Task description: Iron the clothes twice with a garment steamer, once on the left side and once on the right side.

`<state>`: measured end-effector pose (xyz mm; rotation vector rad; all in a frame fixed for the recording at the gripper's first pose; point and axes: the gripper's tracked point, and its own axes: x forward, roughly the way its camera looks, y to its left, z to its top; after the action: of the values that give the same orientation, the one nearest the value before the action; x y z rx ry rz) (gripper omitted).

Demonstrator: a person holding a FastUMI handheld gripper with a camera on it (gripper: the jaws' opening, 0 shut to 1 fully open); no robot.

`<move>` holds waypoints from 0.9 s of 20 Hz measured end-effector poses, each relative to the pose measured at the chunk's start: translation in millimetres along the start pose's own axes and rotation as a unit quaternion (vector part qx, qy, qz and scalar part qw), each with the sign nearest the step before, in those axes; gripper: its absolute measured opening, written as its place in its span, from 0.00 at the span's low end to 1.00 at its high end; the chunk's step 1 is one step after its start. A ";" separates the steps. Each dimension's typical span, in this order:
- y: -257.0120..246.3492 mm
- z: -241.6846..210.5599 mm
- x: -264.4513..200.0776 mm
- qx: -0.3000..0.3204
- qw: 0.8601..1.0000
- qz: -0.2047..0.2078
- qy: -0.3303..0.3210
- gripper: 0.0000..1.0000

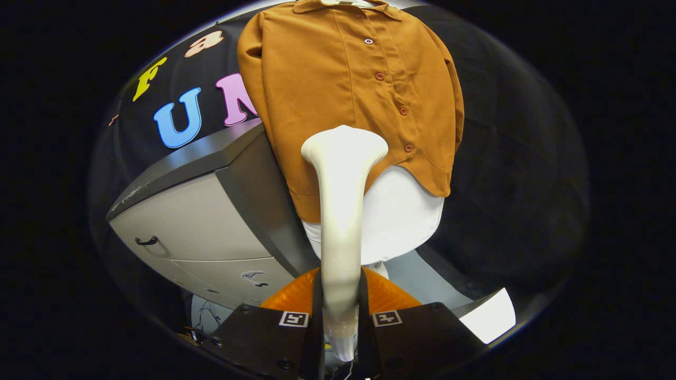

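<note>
A brown buttoned shirt (338, 95) hangs beyond the gripper, collar cut off above, its curved hem over white cloth (401, 216). A grey cabinet (206, 211) crowds its one side; dark open room lies opposite. The gripper (340, 316) clamps the smooth, flared cream steamer (342, 211), head against the shirt's lower front.

Bright, even light from above and front. Sharp on shirt (348, 89) and steamer (342, 211); mild glare on steamer head, soft shading down its neck. Strong fisheye bend: cabinet (211, 216) edges curved and tilted. Dim falloff toward rim, black cloth wall nearly featureless on the far side. Blown-out white patch low beside the gripper (340, 316), fingers clamped on steamer handle, slightly soft close-up.
</note>
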<state>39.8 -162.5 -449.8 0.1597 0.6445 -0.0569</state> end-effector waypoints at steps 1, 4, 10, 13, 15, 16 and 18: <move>-1.4 1.8 -5.0 -0.001 1.000 0.000 -0.003 0.29; -5.7 25.4 -23.7 0.009 1.000 0.000 -0.026 0.29; -6.8 118.2 -71.0 0.015 0.992 -0.002 -0.122 0.28; 0.1 169.6 -97.4 0.014 0.984 0.003 -0.177 0.28; 4.8 200.4 -117.6 0.009 0.977 0.009 -0.211 0.28; 7.3 215.7 -127.6 0.005 0.974 0.012 -0.226 0.28; 11.4 241.8 -147.2 -0.001 0.966 0.017 -0.257 0.28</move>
<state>66.9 -190.9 -169.2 0.1459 0.1224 -0.0608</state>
